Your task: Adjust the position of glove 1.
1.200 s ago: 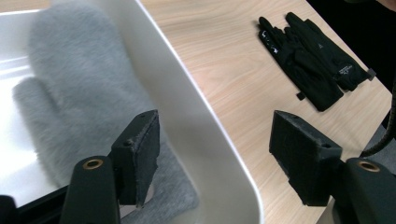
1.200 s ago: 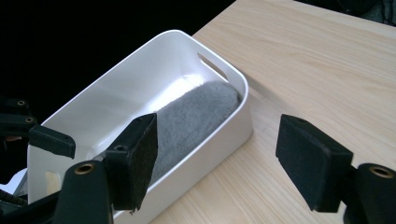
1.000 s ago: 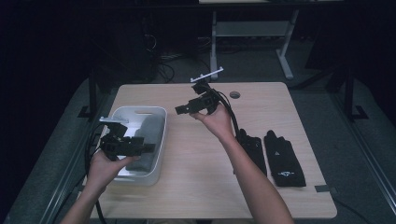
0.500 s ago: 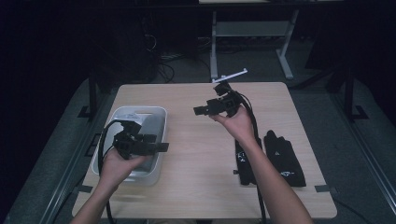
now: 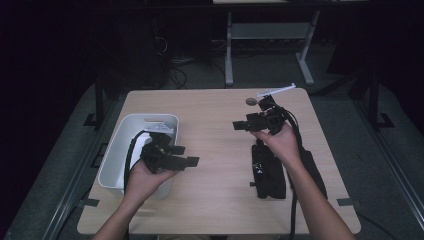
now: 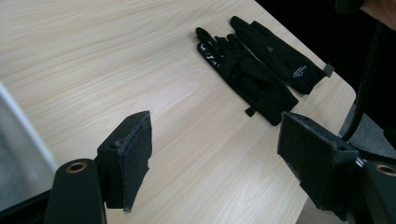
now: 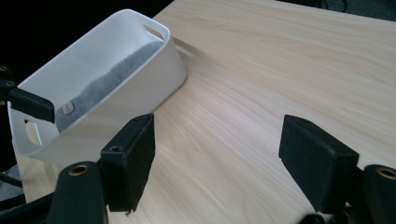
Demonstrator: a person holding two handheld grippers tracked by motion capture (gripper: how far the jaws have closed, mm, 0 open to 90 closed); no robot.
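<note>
Your left gripper (image 6: 215, 154) hangs wide apart, aimed at the black gloves (image 6: 261, 70) at three o'clock; your right gripper (image 7: 217, 161), equally spread, faces the white bin (image 7: 140, 79) at nine, likely their destination.

A pale wood-grain tabletop (image 5: 210, 115) carries a white plastic bin (image 5: 120, 145) near its left edge; the bin has slot handles and a grey cloth (image 7: 112, 77) lying inside it. Two black gloves (image 6: 261, 70) lie side by side, touching, near the right edge toward the near right corner. A small dark round object (image 5: 250, 102), too small to identify, sits by the far edge. Tangled cables (image 5: 175, 60) lie on the dark floor beyond the far edge.
</note>
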